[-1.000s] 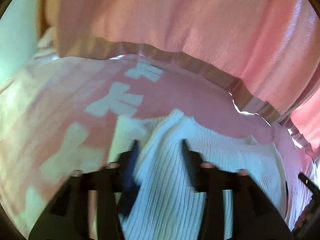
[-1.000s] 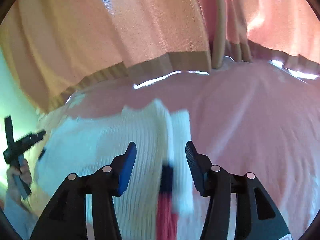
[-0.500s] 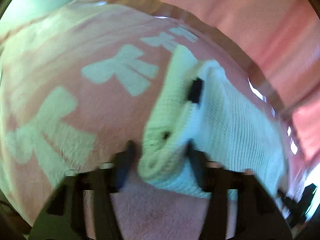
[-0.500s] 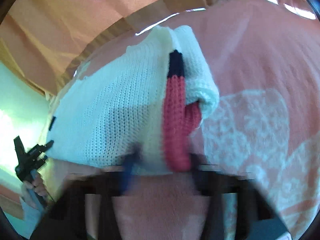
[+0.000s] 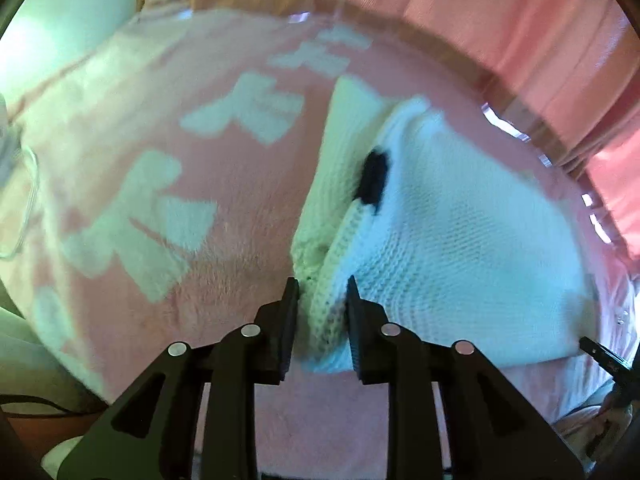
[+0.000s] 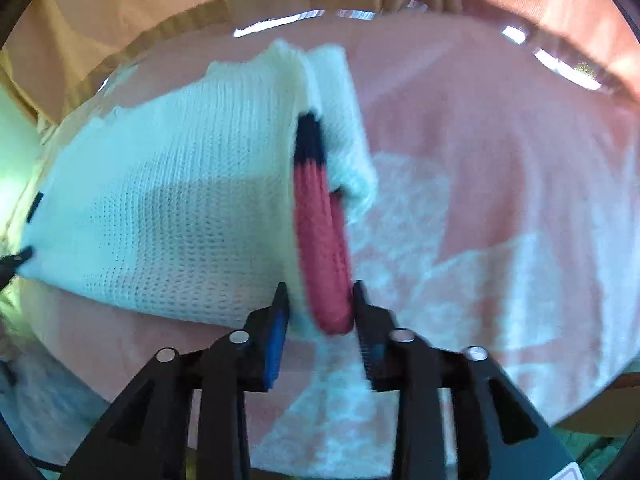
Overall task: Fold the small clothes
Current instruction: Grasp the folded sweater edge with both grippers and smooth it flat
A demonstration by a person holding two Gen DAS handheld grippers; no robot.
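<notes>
Both wrist cams low, close, facing fwd; share white knit garment [image 5: 460,232] [image 6: 180,208]

Left gripper [image 5: 322,300] pinches white knit garment [image 5: 460,240] — on pink blanket [image 5: 160,160].

pink bow-print blanket [image 5: 132,128] | pink-orange curtains [image 5: 460,12] behind – daylight glints at hem
</notes>
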